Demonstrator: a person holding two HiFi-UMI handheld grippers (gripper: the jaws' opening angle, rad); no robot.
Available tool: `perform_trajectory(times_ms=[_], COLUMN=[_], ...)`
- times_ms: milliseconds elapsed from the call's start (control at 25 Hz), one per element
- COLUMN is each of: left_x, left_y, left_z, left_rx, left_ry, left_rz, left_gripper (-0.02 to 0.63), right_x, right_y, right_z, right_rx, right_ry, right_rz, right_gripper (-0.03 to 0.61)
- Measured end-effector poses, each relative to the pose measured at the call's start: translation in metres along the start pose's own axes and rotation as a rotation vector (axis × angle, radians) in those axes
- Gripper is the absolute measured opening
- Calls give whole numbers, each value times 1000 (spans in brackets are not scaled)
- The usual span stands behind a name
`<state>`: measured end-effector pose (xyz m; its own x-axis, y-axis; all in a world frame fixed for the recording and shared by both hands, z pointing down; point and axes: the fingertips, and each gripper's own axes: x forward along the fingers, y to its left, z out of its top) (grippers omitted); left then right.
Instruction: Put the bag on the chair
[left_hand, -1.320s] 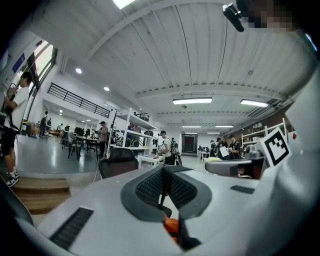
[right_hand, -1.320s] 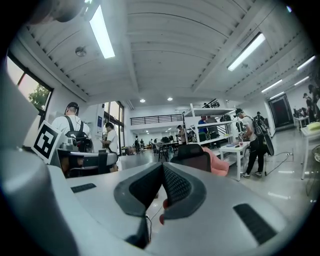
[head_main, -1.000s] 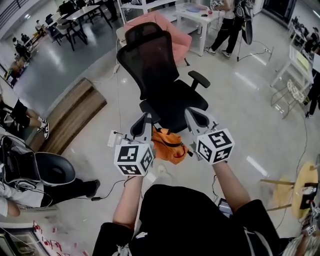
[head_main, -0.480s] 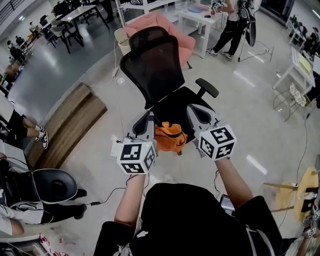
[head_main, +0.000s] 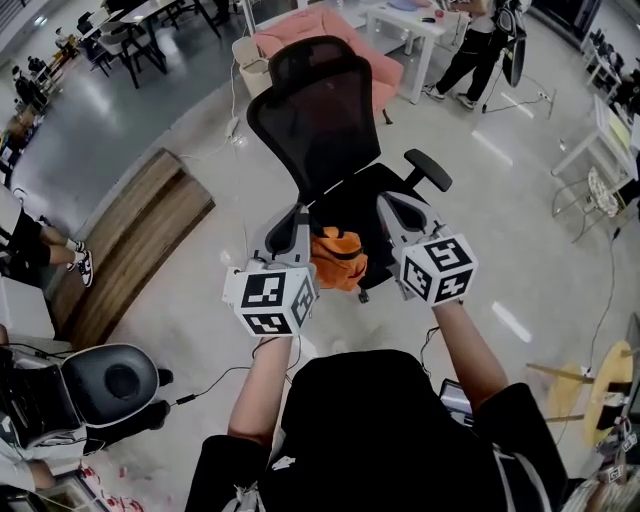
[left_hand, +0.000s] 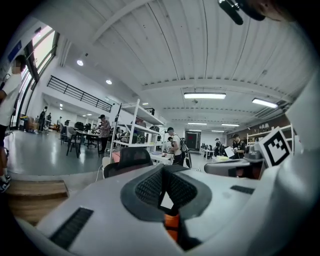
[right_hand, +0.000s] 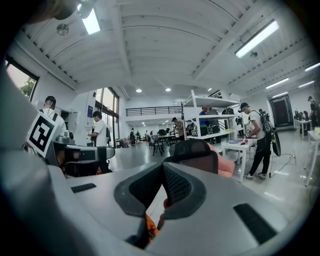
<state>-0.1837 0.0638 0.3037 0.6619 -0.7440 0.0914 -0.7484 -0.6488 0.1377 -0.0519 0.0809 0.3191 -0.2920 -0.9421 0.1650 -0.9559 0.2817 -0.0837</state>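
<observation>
An orange bag (head_main: 338, 257) hangs between my two grippers, over the front edge of the black mesh office chair's seat (head_main: 378, 192). The chair's backrest (head_main: 318, 118) stands just beyond. My left gripper (head_main: 300, 226) is shut on the bag's left side; orange fabric (left_hand: 171, 228) shows pinched below its closed jaws. On the bag's right side my right gripper (head_main: 393, 212) is shut too, with orange fabric (right_hand: 149, 225) under its jaws. The chair's headrest shows ahead in the left gripper view (left_hand: 128, 157) and in the right gripper view (right_hand: 195, 152).
A pink sofa (head_main: 335, 52) and a white table (head_main: 415, 22) stand behind the chair, with a person (head_main: 478, 50) beside the table. A low wooden platform (head_main: 130, 235) lies at left, a black round seat (head_main: 112, 380) at lower left, a small wooden table (head_main: 606, 372) at right.
Both grippers have carried the bag forward and up, from near the floor in front of the chair to the front edge of its seat.
</observation>
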Motion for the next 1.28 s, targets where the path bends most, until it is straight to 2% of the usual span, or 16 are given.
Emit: perform_trajectory(times_ms=[160,400,760,1280], left_x=[14,39,129,232], left_y=[5,-14,-3,2], left_z=[-1,-3,3,1], left_rx=[-11,-24,-40,-71], left_ry=[8,16,21,64], left_rz=[10,39,60,136], left_gripper=[6,6,6,6], right_x=[14,20,99,161], right_y=[-9,-44,-107,-193], right_z=[-2,-3,4,10], right_rx=[0,4,15,56], right_ry=[13,20,46,75], right_rz=[14,56,117,186], right_gripper=[0,0,1,0])
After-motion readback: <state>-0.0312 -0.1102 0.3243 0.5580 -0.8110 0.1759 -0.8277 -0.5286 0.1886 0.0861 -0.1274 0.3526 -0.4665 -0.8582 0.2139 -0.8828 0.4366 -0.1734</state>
